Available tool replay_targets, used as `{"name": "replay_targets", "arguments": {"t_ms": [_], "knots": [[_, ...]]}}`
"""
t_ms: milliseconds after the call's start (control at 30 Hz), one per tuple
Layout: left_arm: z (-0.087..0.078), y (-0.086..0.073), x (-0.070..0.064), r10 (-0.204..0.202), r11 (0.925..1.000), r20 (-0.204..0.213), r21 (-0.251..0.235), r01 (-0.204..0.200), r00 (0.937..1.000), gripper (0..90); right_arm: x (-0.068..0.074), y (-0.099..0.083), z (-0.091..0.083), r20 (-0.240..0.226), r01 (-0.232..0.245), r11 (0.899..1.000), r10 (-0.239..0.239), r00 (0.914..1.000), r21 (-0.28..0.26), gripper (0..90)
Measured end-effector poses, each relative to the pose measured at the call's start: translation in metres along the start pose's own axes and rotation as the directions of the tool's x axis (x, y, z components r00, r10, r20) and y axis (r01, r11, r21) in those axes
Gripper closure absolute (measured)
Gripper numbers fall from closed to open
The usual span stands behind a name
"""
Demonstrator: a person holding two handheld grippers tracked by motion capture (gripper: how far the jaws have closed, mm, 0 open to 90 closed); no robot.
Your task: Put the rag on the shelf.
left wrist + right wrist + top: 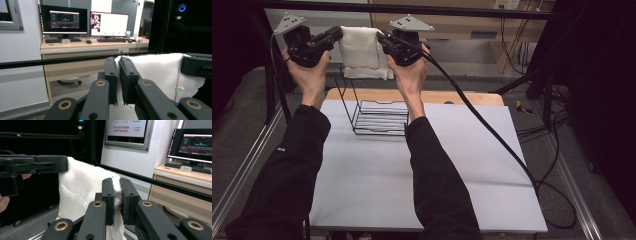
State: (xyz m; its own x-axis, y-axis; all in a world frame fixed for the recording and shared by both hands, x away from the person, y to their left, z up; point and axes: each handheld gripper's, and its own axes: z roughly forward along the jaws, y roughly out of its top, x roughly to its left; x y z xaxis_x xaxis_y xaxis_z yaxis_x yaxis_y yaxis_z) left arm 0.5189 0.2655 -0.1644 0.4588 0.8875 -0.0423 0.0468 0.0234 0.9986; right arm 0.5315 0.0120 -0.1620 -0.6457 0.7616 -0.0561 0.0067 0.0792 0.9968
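Two grippers hold a white cloth (360,52) stretched at the frame's upper centre, above the table (422,165) and wire basket (379,117). Left gripper (336,35) clamps its left edge, right gripper (382,40) its right.

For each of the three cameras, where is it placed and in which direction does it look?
High view: above the person's side, looking forward and down on the table and wire rack; both forearms and hands show, lifting a white cloth.
Left gripper view: rides on the left claw, facing a desk with monitors; its jaws pinch the cloth's edge.
Right gripper view: rides on the right claw, facing a wall sign; its jaws pinch the cloth.
Shared: each gripper view shows the cloth and the other claw.
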Motion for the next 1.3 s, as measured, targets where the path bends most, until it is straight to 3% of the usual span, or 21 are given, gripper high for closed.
{"name": "replay_targets", "arguments": {"t_ms": [567, 1033, 1300], "knots": [[0.0, -0.026, 0.006, 0.01, 0.9981, 0.006, 0.061, -0.011, 0.9999, 84.1, 0.006, -0.016, 0.006, 0.01, 0.052, 0.995, -0.053, 0.9986, 0.085, 82.7], [-0.002, -0.048, 0.0, 0.031, 0.9943, 0.025, 0.102, -0.033, 0.9992, 84.1, 0.003, -0.045, 0.0, -0.009, 0.008, 0.991, -0.007, 0.9999, 0.132, 82.6], [-0.005, -0.056, 0.0, 0.033, 0.9936, 0.034, 0.107, -0.036, 0.9989, 84.1, 0.004, -0.055, -0.002, -0.02, 0.012, 0.99, -0.009, 0.9998, 0.142, 82.6]]}}
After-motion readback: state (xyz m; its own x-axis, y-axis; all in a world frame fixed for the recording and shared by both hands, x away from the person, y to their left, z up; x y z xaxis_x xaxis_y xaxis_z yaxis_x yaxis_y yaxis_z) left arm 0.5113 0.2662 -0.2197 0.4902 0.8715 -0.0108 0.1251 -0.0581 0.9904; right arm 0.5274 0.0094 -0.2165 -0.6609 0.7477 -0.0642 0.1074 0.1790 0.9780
